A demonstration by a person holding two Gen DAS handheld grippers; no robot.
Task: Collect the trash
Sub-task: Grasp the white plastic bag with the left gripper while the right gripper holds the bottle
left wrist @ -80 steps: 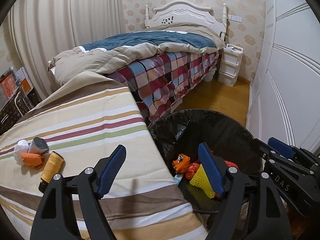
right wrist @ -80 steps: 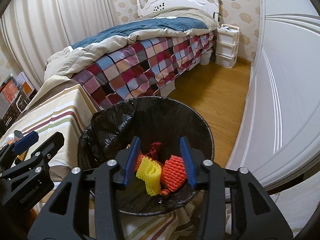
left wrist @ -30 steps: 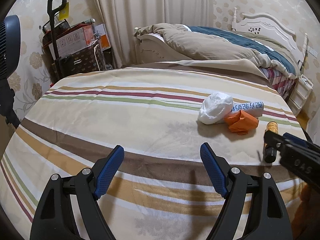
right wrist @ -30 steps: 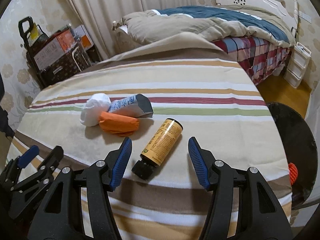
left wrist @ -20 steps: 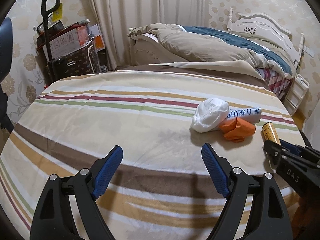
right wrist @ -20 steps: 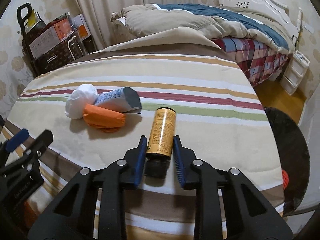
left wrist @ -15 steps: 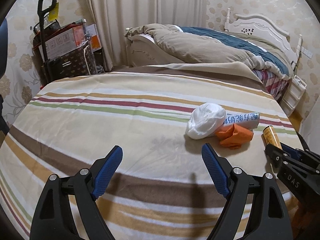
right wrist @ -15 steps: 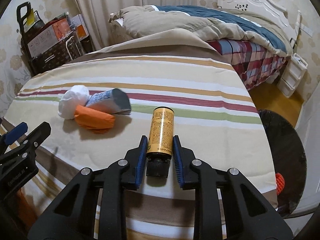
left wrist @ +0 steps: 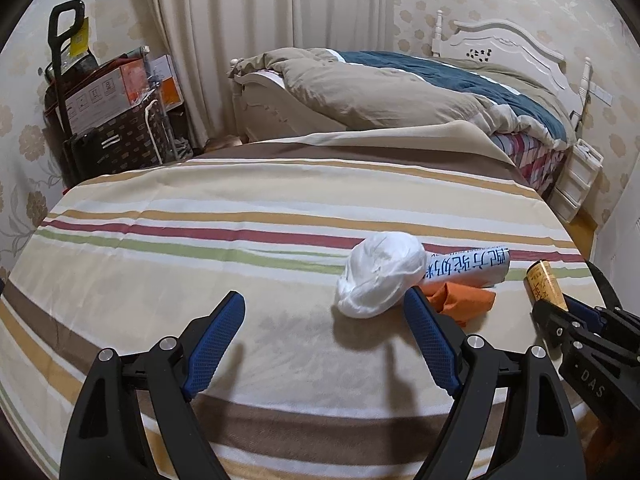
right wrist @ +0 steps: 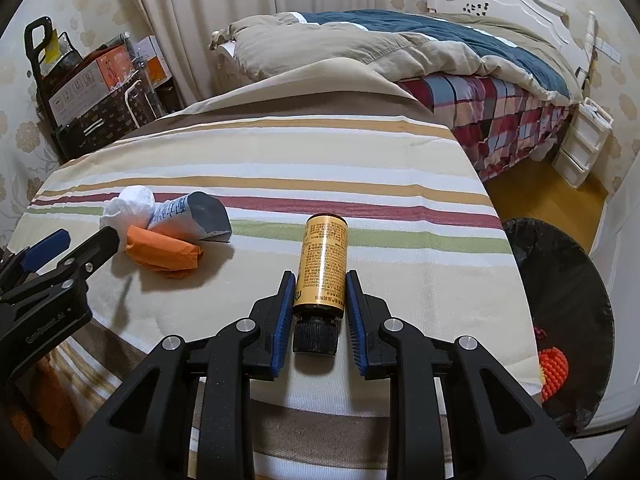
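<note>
Pads of the right tool [right wrist: 320, 312] squeeze the yellow bottle [right wrist: 322, 265] at the frame's lower middle — it lies on the striped surface [right wrist: 400, 272]. Left tool [left wrist: 326, 344] gapes wide, empty, near the white wad [left wrist: 380, 274].

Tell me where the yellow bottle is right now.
In the right wrist view the yellow bottle lies on the striped cloth, clamped between the right gripper pads, right of the orange wad.
</note>
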